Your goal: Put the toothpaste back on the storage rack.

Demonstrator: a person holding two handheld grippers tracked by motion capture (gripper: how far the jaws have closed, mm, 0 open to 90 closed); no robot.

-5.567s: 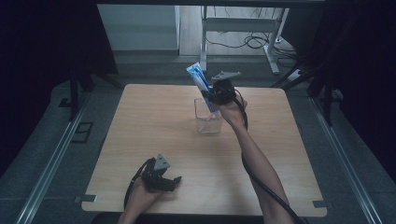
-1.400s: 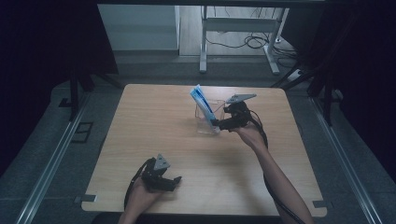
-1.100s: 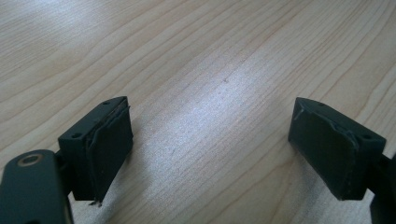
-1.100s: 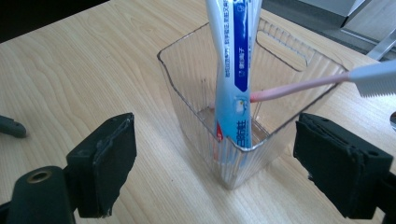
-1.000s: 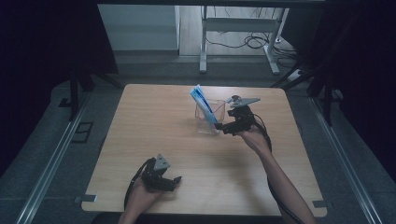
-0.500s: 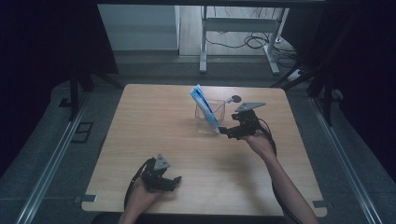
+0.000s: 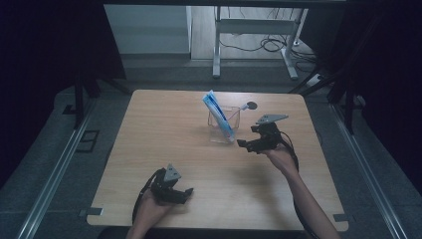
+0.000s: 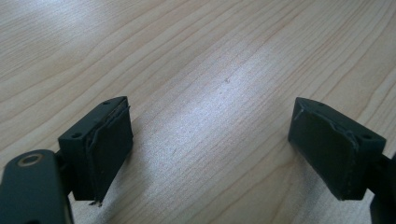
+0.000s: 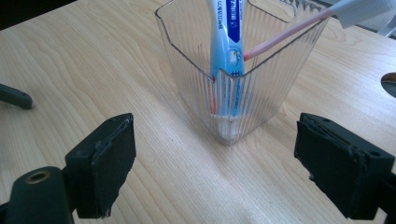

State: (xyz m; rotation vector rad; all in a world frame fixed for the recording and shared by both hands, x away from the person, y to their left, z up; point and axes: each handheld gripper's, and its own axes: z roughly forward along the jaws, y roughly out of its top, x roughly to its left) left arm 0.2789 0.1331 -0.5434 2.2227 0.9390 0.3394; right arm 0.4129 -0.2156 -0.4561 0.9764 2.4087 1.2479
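Toothpaste tube (image 7: 218,115) stands tilted in the clear ribbed cup (image 7: 224,125), a little above the middle of the high view, its top leaning toward the upper left. A toothbrush (image 9: 299,31) with a pink handle leans in the same cup, its head poking out over the rim at the upper right of the right gripper view.

To my eye the placing step is done: both things sit in the cup and nothing is held. The right gripper (image 7: 252,145) hangs just right of the cup in the high view, apart from it, jaws spread wide and empty. In its own view the cup sits in the upper middle of the frame, between the lines of the two jaws but beyond their tips, with bare table (image 7: 149,129) in the gap.

The left gripper (image 7: 178,193) rests low on the table at the lower left of the high view, well apart from the cup, its jaws likewise spread with only wood grain between them.

What seems left is for the right hand to draw clear without knocking the cup, which looks light and easy to tip.
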